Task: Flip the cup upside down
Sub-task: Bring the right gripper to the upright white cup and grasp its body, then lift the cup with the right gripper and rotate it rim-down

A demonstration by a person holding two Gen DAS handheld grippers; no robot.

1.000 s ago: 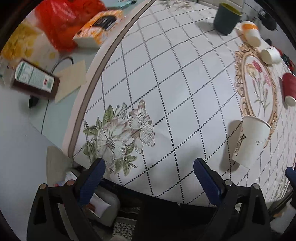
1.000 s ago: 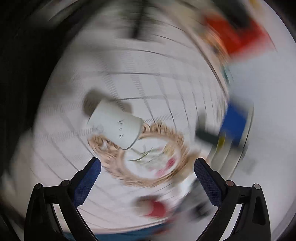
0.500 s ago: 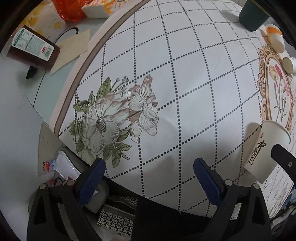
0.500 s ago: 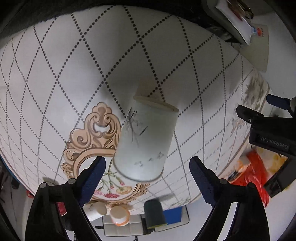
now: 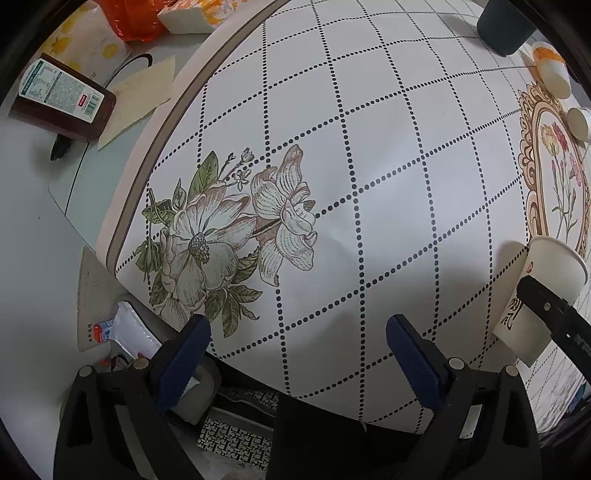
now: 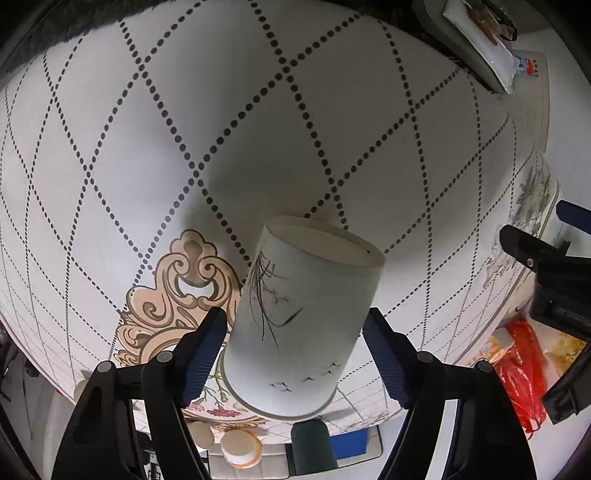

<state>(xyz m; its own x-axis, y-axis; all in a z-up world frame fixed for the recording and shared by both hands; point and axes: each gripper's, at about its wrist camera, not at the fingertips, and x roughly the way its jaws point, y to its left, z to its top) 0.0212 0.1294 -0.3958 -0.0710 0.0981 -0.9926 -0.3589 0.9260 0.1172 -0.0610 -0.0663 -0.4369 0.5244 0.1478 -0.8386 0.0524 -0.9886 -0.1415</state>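
Observation:
A white paper cup [image 6: 303,314] with black brush marks stands upright on the patterned tablecloth [image 6: 221,129]. My right gripper [image 6: 295,350] is open, its blue fingers on either side of the cup's body with small gaps. In the left wrist view the cup [image 5: 539,299] is at the far right, partly behind the right gripper's black finger [image 5: 554,310]. My left gripper [image 5: 295,354] is open and empty, over the table's near edge, well left of the cup.
A dark green cup [image 5: 506,26], an orange-and-white cup [image 5: 550,66] and another small cup [image 5: 580,123] stand at the far side. A brown bottle [image 5: 62,96], paper and an orange bag [image 5: 129,18] lie on the neighbouring surface. Clutter sits below the table edge [image 5: 129,328].
My right gripper has swung round and closed in until its fingers flank the cup. The left gripper has moved slightly nearer the table; the cup has stayed put.

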